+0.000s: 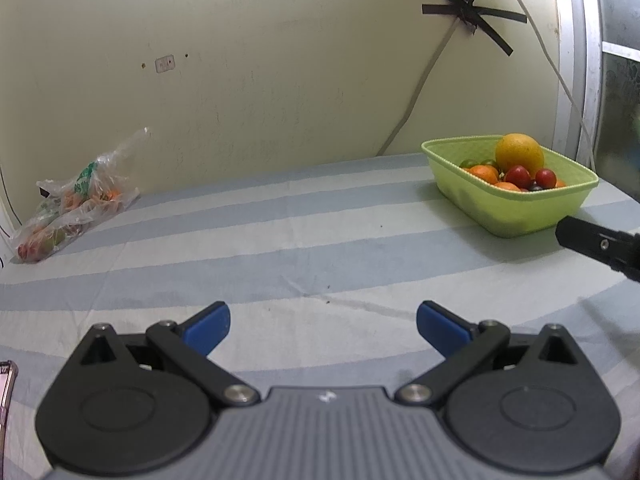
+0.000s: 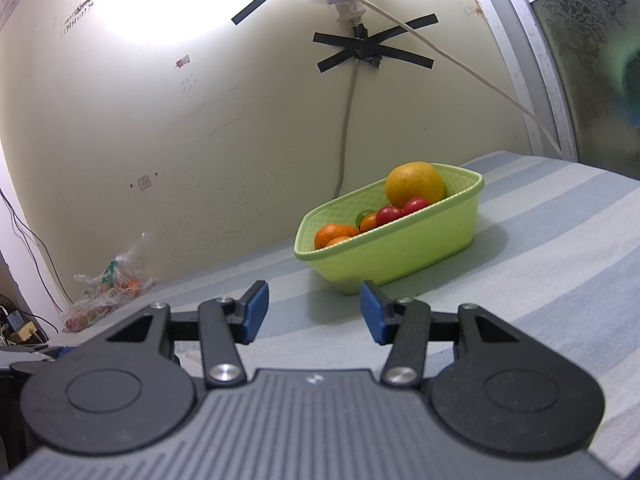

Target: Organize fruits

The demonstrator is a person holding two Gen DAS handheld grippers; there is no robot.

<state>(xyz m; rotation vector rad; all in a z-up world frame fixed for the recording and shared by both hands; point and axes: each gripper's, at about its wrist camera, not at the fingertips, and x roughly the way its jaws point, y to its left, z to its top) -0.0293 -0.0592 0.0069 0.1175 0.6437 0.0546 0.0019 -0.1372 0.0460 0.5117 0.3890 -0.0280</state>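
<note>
A: Fruit so far? Mostly in the green basket (image 1: 516,216), near the far right corner of the striped bed (image 1: 280,248): a big orange (image 1: 519,154), small tangerines (image 2: 334,234), red cherry tomatoes (image 1: 520,176).

B: And left over? A clear plastic bag (image 1: 76,204) at the far left edge, against the wall, with orange and red fruit inside. Count hard to tell.

A: Left gripper (image 1: 323,326)? Jaws spread wide, nothing between, above bare sheet.

B: Right gripper (image 2: 314,312)? Also apart and empty, aimed at the basket, near it but not touching.

A: Progress? Probably over halfway; bag unemptied.
</note>
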